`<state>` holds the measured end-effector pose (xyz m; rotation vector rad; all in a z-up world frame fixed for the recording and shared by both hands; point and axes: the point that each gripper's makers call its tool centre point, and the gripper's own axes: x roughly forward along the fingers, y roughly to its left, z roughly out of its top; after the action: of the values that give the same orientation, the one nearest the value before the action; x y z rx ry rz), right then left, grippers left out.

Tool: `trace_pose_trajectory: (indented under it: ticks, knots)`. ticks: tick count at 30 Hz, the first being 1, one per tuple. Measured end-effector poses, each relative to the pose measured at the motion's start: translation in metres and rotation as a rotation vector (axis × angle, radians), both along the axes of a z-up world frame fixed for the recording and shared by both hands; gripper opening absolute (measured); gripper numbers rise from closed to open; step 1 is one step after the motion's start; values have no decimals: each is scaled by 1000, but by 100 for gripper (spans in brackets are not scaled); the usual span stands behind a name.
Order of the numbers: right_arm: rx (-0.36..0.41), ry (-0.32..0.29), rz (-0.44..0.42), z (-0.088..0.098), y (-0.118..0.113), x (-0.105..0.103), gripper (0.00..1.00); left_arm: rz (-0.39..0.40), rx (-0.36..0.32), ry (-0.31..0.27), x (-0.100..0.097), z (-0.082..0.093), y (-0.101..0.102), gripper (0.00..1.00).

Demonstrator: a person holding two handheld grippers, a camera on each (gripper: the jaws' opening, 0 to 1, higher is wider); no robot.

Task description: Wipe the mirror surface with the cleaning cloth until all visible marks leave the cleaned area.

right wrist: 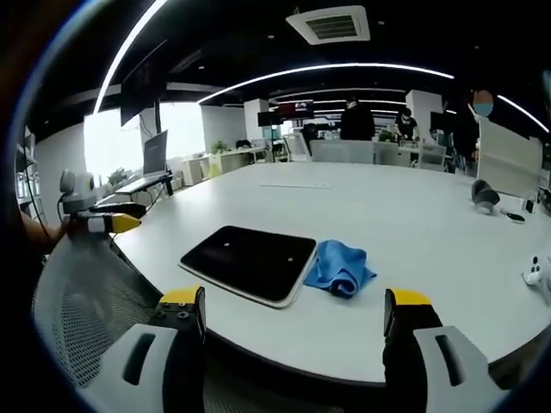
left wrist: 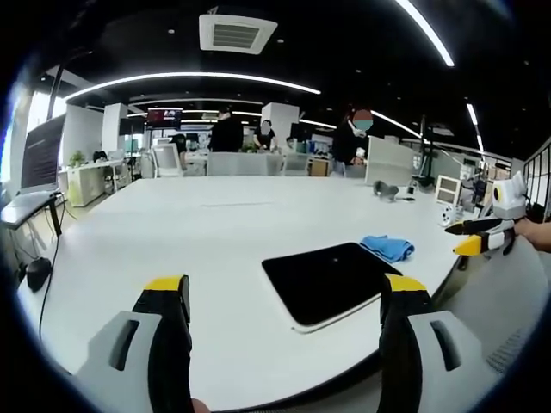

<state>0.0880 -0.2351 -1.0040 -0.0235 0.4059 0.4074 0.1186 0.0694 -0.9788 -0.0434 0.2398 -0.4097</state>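
While both tongs hang spread and empty short of the tabletop (left wrist: 215,249) edge, the mirror (left wrist: 331,280) lies flat near that edge, its dark face up. In the left gripper view, the left tongs (left wrist: 286,297) stand with jaws wide apart, and the right tongs (left wrist: 478,237) enter from the right, their yellow-tipped jaws also parted. The cleaning cloth (left wrist: 387,248) is a crumpled blue heap beyond the mirror's far corner. In the right gripper view, the right tongs (right wrist: 293,311) are open over a mesh chair back (right wrist: 95,301); the cloth (right wrist: 340,267) touches the mirror's (right wrist: 250,262) right edge. The left tongs (right wrist: 116,217) show at the left. People stand at desks well beyond the tabletop (right wrist: 413,232).
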Motion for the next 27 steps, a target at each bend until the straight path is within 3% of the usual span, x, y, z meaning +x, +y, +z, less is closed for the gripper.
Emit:
trace_pose_trajectory:
  ticks: [11, 18, 20, 27]
  knots:
    - [-4, 6, -9, -2, -3, 1, 84, 0, -31, -19, 0, 4, 0, 89]
    - [25, -20, -45, 4, -10, 3, 82, -12, -39, -22, -1, 5, -2, 89]
    - [12, -50, -50, 9, -13, 4, 80, -12, -42, -22, -1, 5, -3, 89]
    - [-26, -74, -90, 16, -18, 4, 78, -27, -43, -19, -3, 5, -5, 90]
